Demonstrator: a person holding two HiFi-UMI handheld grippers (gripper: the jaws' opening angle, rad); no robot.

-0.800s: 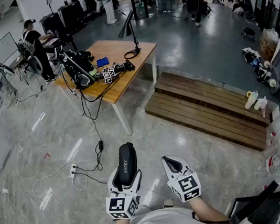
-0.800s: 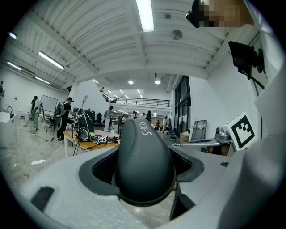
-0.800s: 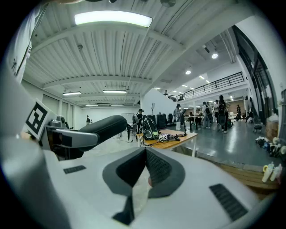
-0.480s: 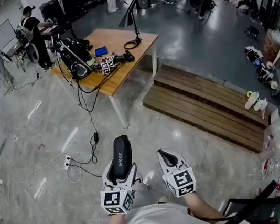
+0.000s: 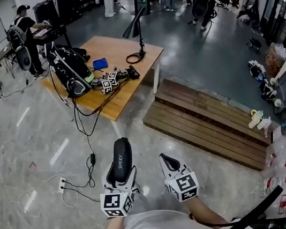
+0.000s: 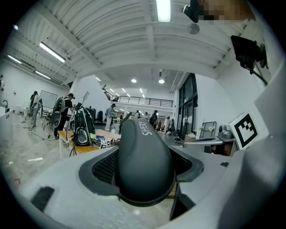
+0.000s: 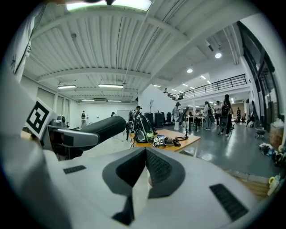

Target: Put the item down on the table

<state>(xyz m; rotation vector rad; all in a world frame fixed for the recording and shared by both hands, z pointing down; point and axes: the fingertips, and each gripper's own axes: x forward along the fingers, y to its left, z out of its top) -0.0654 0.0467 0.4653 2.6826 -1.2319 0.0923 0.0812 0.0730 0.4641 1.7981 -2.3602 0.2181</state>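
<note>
My left gripper (image 5: 121, 173) is shut on a dark grey oblong item (image 5: 122, 159) with white lettering, which stands up out of the jaws over the tiled floor. In the left gripper view the item (image 6: 144, 156) fills the space between both ribbed pads. Beside it, my right gripper (image 5: 168, 165) is shut with nothing in it; its pads (image 7: 154, 169) meet in the right gripper view, where the item (image 7: 100, 127) shows at the left. The wooden table (image 5: 118, 55) stands well ahead, several steps away.
On the table are a black bag (image 5: 68, 70), a black desk lamp (image 5: 137, 28), a blue cloth (image 5: 99, 64) and marker-cube grippers (image 5: 108, 82). Cables (image 5: 82, 173) run over the floor under it. A low wooden platform (image 5: 203, 120) lies to the right. People (image 5: 23, 33) stand behind.
The view has shifted a little toward the table and both grippers sit slightly lower left in the picture. The left still holds the item; the right stays shut.
</note>
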